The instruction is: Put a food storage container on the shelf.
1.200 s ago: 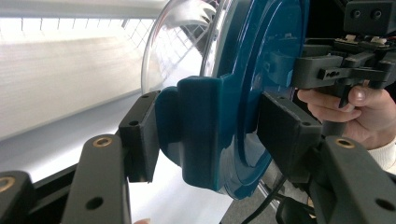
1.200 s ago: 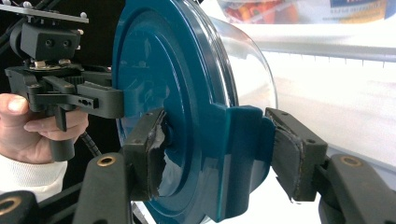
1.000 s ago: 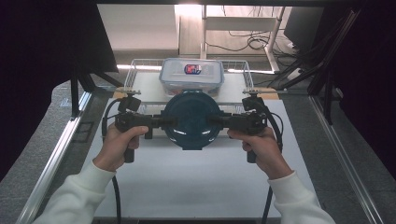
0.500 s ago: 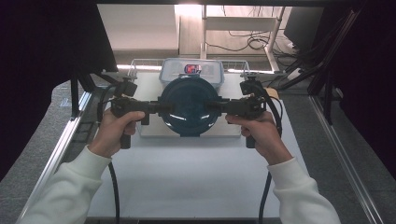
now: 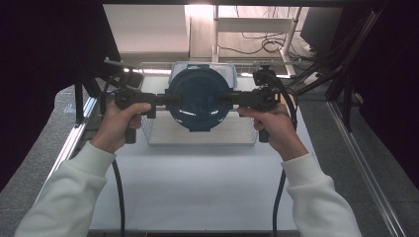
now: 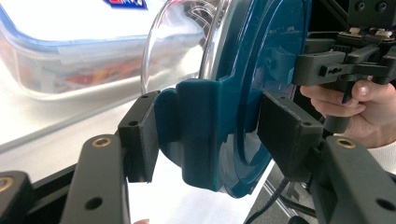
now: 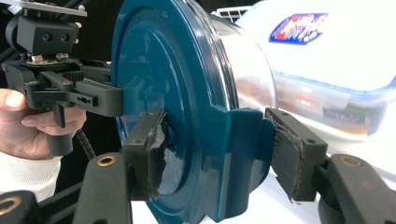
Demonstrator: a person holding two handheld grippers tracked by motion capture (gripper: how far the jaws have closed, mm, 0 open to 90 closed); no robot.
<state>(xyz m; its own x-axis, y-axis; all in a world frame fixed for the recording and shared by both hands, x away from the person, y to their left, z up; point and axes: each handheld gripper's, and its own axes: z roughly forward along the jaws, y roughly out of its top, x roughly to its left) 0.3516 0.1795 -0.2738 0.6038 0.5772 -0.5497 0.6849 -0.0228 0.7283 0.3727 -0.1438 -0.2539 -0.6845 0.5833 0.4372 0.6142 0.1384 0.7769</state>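
Both grippers have the round teal container [image 5: 198,98] pinched by its side tabs. The left gripper [image 5: 163,100] is clamped on the left tab, the right gripper [image 5: 228,98] on the right one. It's held up off the table [image 5: 197,182], in front of the clear box [image 6: 60,51] sitting in the wire rack [image 5: 148,131].

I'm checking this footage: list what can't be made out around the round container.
- Round teal-lidded container: contents hidden by its lid, high view.
- Rectangular food box: label too blurred to read, right gripper view; cut off by the edge, left gripper view.
- Wire basket: mostly covered by the container, high view.
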